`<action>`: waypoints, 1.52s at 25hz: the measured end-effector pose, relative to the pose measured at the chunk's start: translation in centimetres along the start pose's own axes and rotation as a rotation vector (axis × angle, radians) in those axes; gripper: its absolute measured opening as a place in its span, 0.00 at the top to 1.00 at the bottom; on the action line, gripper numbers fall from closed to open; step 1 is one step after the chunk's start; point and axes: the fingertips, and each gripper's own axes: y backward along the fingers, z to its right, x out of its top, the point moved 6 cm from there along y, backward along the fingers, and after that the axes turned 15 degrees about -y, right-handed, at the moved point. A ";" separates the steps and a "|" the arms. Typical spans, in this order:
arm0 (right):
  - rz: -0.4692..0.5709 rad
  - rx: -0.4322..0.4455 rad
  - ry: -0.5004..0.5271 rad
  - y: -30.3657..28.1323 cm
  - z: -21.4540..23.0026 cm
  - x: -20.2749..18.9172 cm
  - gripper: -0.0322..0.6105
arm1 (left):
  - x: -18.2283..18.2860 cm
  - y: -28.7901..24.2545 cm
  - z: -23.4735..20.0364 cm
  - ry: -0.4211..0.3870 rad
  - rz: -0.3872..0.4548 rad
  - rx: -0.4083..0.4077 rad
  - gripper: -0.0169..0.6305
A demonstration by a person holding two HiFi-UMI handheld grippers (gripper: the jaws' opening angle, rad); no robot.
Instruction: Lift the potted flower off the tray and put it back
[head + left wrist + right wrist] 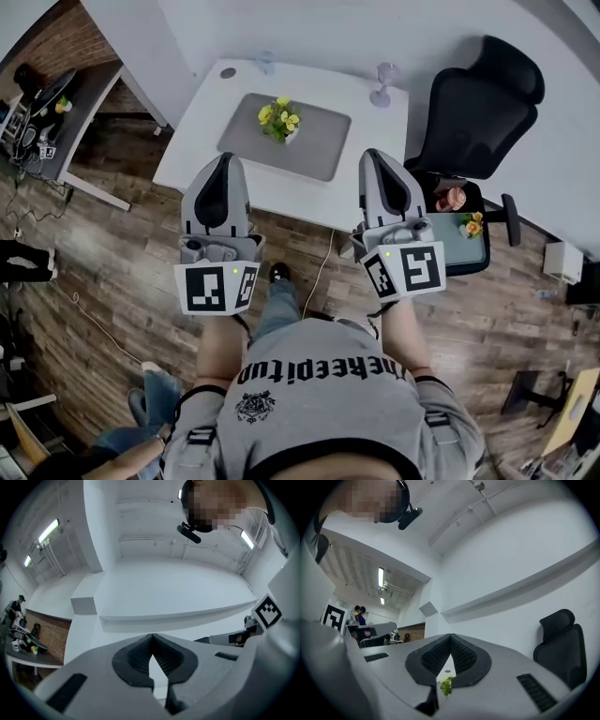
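The potted flower (pixel 278 120), yellow blooms with green leaves in a small white pot, stands on the grey tray (pixel 319 141) on the white table (pixel 187 141). My two grippers hover side by side over the table's near edge, short of the tray. The left gripper (pixel 225 164) is shut with nothing between its jaws; in its own view the left gripper (pixel 152 638) tilts up at wall and ceiling. The right gripper (pixel 373 157) is likewise shut and empty. In the right gripper view (pixel 450 638) a few of the flower's leaves (pixel 446 685) show through the gap below the tips.
A black office chair (pixel 478 103) stands at the table's right end, with a second small flower pot (pixel 472 225) on a grey seat below it. Two glass items (pixel 382 84) stand at the table's far edge. A cluttered desk (pixel 47 112) lies far left. Another person (pixel 150 412) is at lower left.
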 end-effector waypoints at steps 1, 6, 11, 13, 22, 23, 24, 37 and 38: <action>0.000 -0.008 0.001 -1.2 0.1 -0.3 0.95 | -0.6 -0.9 -0.7 0.002 0.000 -0.009 0.97; 0.002 -0.051 -0.001 -6.7 0.4 -1.8 0.95 | -3.4 -5.2 -4.1 0.002 -0.002 -0.060 0.97; -0.027 -0.092 -0.014 -11.3 0.7 -3.7 0.95 | -6.7 -8.8 -6.7 0.040 -0.021 -0.119 0.97; -0.049 -0.108 -0.031 -12.9 1.1 -4.8 0.95 | -8.2 -10.1 -7.4 0.055 -0.035 -0.148 0.97; -0.162 -0.214 -0.083 -17.0 3.4 -10.4 0.95 | -14.9 -14.3 -7.8 0.102 -0.132 -0.269 0.97; -0.173 -0.225 -0.091 -17.2 3.7 -11.0 0.95 | -15.6 -14.5 -7.6 0.107 -0.144 -0.282 0.97; -0.185 -0.235 -0.097 -17.4 3.9 -11.5 0.95 | -16.3 -14.7 -7.5 0.111 -0.156 -0.293 0.97; -0.281 -0.302 -0.144 -18.1 5.5 -16.0 0.95 | -26.1 -13.6 -4.3 0.152 -0.358 -0.374 0.97; -0.284 -0.304 -0.146 -18.1 5.5 -16.2 0.95 | -26.8 -13.4 -4.0 0.162 -0.376 -0.383 0.96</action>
